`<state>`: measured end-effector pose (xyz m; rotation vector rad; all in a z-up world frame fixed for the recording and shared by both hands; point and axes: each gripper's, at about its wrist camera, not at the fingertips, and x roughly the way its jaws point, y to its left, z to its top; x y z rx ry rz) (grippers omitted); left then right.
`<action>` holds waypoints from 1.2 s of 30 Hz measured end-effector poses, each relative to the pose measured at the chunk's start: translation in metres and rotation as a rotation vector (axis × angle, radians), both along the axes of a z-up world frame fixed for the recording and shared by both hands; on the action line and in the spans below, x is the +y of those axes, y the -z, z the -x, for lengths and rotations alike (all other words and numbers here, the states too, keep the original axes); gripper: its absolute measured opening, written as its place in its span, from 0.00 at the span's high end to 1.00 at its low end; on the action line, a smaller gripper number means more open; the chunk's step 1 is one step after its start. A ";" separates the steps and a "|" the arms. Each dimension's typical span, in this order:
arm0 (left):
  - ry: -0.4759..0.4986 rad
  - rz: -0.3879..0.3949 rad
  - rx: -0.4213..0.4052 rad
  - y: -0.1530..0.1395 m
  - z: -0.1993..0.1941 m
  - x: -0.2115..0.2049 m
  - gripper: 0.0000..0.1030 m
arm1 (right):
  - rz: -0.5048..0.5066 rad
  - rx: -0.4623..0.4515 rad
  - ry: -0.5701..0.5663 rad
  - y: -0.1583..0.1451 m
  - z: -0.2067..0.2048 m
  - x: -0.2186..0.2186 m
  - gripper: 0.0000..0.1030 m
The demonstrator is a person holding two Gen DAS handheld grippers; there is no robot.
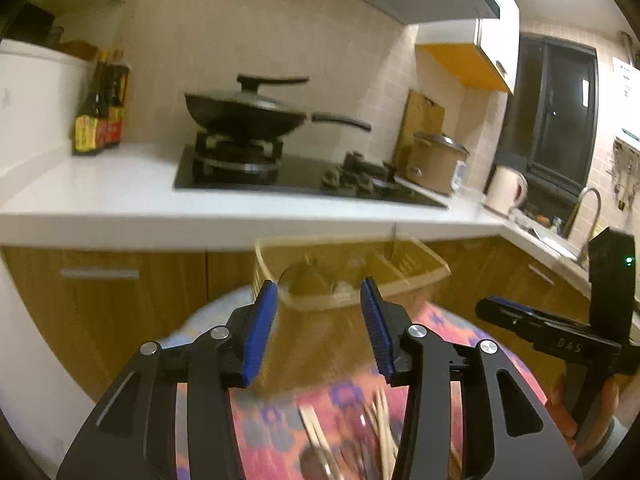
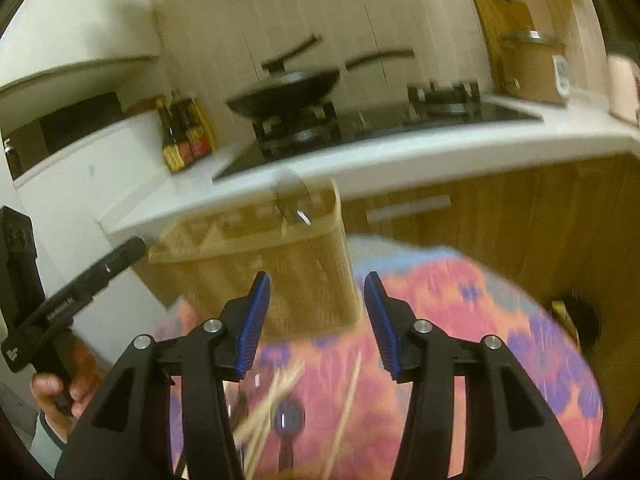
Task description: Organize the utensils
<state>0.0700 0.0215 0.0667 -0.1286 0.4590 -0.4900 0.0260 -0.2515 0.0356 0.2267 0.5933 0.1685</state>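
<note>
We hold both tongs spread and empty, left tongs (image 1: 318,332) and right tongs (image 2: 316,326), above the floral tabletop (image 2: 480,320). The chopsticks (image 2: 276,396) and what looks like a dark spoon (image 2: 286,416), too blurred to be sure, lie loose near us, short of the wooden organizer (image 1: 352,268). Risk: thin sticks overlap, so a hurried pinch could slip or scatter them off the edge.

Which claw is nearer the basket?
Left, it seems. The left claw faces the basket squarely, its wall filling the gap between the fingers; the right claw has it ahead and to its left.
</note>
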 end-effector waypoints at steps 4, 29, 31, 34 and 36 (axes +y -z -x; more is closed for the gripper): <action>0.060 -0.018 0.092 0.016 0.022 -0.003 0.59 | -0.023 0.112 0.015 0.021 0.022 -0.002 0.56; 0.257 -0.337 0.471 0.114 0.059 -0.062 0.81 | -0.264 0.504 0.016 0.111 0.025 0.016 0.81; 0.251 -0.357 0.462 0.115 0.060 -0.066 0.82 | -0.249 0.500 0.025 0.111 0.020 0.018 0.86; 0.243 -0.393 0.446 0.115 0.065 -0.072 0.94 | -0.231 0.492 0.034 0.111 0.015 0.022 0.95; 0.241 -0.391 0.440 0.115 0.065 -0.074 0.97 | -0.243 0.489 0.023 0.113 0.012 0.024 0.98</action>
